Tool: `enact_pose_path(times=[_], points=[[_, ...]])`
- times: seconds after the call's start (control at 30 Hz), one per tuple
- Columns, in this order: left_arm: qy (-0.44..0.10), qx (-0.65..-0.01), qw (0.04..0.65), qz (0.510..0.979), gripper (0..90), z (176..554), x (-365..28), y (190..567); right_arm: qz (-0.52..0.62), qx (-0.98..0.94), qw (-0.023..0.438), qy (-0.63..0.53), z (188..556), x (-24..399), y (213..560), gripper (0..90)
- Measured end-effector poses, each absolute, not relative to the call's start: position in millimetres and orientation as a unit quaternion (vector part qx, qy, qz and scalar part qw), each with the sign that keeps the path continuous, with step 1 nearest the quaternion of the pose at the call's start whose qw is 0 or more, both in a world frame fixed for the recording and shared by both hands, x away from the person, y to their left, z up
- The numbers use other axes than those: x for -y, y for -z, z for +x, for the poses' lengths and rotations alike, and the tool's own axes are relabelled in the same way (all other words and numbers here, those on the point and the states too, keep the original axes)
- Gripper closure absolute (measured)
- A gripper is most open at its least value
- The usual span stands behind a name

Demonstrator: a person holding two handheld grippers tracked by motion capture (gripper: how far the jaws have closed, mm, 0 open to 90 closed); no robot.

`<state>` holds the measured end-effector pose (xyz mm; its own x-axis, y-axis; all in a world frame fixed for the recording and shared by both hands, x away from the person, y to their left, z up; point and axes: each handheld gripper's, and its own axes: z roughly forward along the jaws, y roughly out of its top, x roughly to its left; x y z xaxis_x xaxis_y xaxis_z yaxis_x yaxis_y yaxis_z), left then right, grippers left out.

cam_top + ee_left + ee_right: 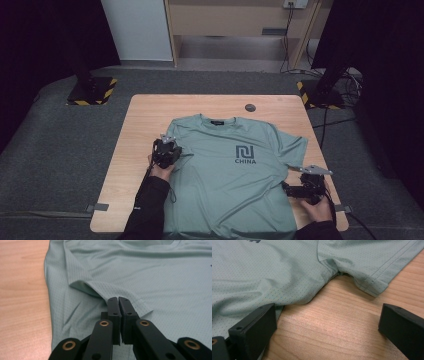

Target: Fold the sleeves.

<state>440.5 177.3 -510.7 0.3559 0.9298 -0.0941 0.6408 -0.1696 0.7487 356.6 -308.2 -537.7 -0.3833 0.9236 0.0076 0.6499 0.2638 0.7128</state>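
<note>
Nearest the camera in the high view: two dark-sleeved forearms entering from the bottom edge, each hand wrapped around a black gripper. Left gripper (pixel 167 148) planted at the underarm of a pale green T-shirt (pixel 230 175), beside the sleeve (pixel 172 131); jaws pressed together at the tips, with what looks like a fold of the mesh fabric pinched there, as seen in the left gripper view (pixel 118 300). Whether cloth truly sits between the pads: hard to tell, the tips being sunk in the crease. Right gripper (pixel 292 189) resting low at the shirt's other side, just below the opposite sleeve (pixel 295 145); jaws spread wide and holding nothing in the right gripper view (pixel 324 325), one pad at the shirt's side edge, the other over bare wood (pixel 342 322).

Beyond the hands: T-shirt spread flat, front up, across the light wooden tabletop (pixel 145 120), collar (pixel 216 121) toward the far edge, hem hanging over the near edge. Dark logo and the word "CHINA" (pixel 245 154) printed on the chest.

Farther back: small round grey disc (pixel 250 107) set in the tabletop near the far edge. Grey carpet around, two black stands with yellow-black striped bases (pixel 92 90).
</note>
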Motion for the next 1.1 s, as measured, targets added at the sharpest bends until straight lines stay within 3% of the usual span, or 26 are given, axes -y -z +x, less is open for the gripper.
enact_pose_path(times=[0.43, 0.77, 1.1], points=[[-0.224, -0.500, 0.372, 0.749, 89.1, 474.4, -155.8, 466.8, 0.513, -0.766, 0.211, -0.323, 356.7, 308.1, 537.6, 1.8], [-0.208, -0.461, 0.387, 0.771, 88.6, 482.9, -122.2, 471.3, 0.513, -0.766, 0.212, -0.323, 356.7, 307.8, 537.6, 2.0], [-0.195, -0.455, 0.396, 0.773, 67.9, 475.7, -138.8, 473.8, 0.514, -0.766, 0.212, -0.323, 356.6, 307.8, 537.6, 2.0]])
